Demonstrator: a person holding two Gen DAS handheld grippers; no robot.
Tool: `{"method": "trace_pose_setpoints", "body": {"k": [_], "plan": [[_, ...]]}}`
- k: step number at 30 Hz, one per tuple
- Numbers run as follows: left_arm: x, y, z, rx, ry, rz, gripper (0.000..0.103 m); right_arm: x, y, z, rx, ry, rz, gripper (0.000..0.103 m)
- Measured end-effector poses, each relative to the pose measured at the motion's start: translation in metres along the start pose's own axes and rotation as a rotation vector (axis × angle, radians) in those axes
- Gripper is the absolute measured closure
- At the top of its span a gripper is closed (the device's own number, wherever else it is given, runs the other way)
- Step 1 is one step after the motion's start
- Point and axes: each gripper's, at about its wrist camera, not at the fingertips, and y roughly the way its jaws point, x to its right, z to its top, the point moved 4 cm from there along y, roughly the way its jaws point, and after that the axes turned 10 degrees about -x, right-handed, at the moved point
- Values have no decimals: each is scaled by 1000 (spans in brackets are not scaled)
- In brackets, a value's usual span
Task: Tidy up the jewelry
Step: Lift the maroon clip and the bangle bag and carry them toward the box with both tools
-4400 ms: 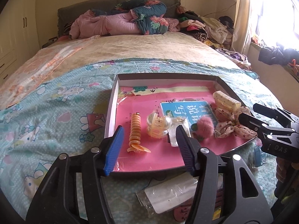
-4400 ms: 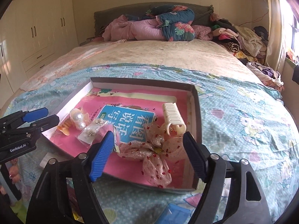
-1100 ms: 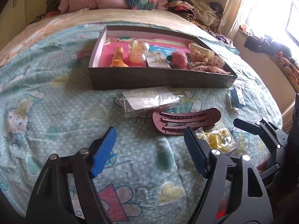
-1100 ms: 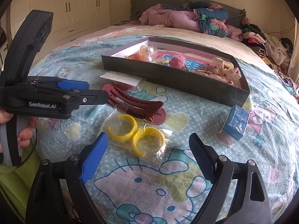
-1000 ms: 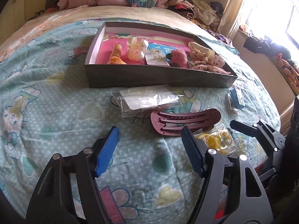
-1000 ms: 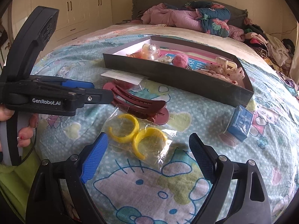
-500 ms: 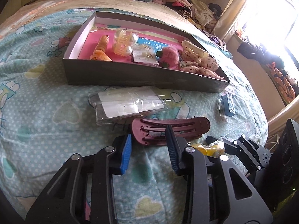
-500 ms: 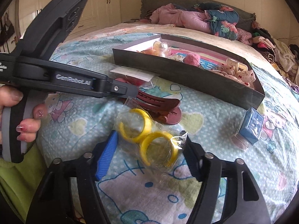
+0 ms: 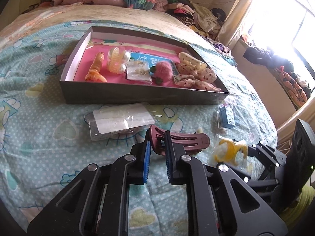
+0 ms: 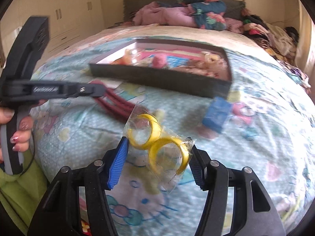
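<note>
My left gripper is shut on the near end of a dark red hair clip, which also shows in the right wrist view. My right gripper is shut on a clear bag with two yellow bangles and holds it above the bedspread; the bag also shows in the left wrist view. The shallow dark box with a pink lining lies beyond, holding several hair accessories.
A clear packet with a white card lies on the bedspread in front of the box. A small blue box lies to the right, also visible in the right wrist view. Piled clothes and bedding sit at the bed's far end.
Both grippers moved down from the box to the items in front of it. The left closed on the hair clip; the right closed on the bangle bag and lifted it.
</note>
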Motion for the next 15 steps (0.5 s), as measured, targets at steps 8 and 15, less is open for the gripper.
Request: {"method": "trace_pose_setpoints", "body": {"k": [8,15], "plan": [[24,-15,4,45,58,-4,101,30,-26,2,52,64,-66,46],[50,-24,10,76,131,4,101,40,-44,6,75,88,-106,46]]}}
